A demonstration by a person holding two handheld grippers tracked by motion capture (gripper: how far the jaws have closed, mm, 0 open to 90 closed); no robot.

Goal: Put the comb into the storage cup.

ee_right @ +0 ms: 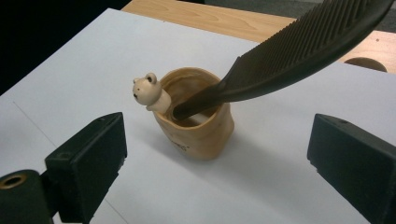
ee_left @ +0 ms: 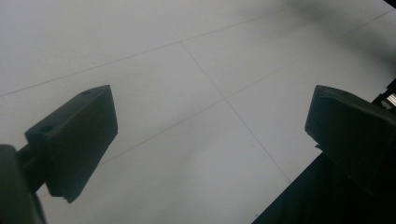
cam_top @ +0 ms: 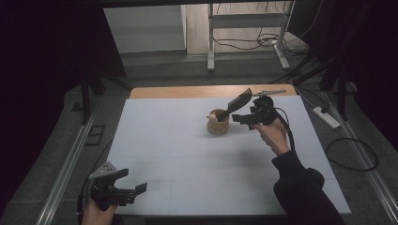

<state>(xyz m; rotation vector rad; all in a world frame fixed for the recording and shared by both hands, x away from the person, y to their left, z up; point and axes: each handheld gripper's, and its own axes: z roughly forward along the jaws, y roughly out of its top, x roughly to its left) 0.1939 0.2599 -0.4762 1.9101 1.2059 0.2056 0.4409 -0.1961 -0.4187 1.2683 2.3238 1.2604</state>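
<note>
High view puts the wooden cup [cam_top: 218,123] toward the far right of the white worktop [cam_top: 187,154], with the dark comb [cam_top: 237,104] standing handle-down inside it and leaning up and away over the rim. The right gripper [cam_top: 240,119] sits just beside the cup, and in the right gripper view its jaws stand wide apart with nothing between them, the comb [ee_right: 299,56] crossing above and clear of both pads. A small bear figure [ee_right: 148,91] perches on the cup's [ee_right: 201,126] rim. By the look of it, the comb has been dropped into the cup and let go, so the step in hand is the release. Next would be drawing the right gripper back without nudging the leaning comb or tipping the cup. The left gripper [cam_top: 133,192] rests released near the worktop's near left corner, jaws apart over bare surface.
</note>
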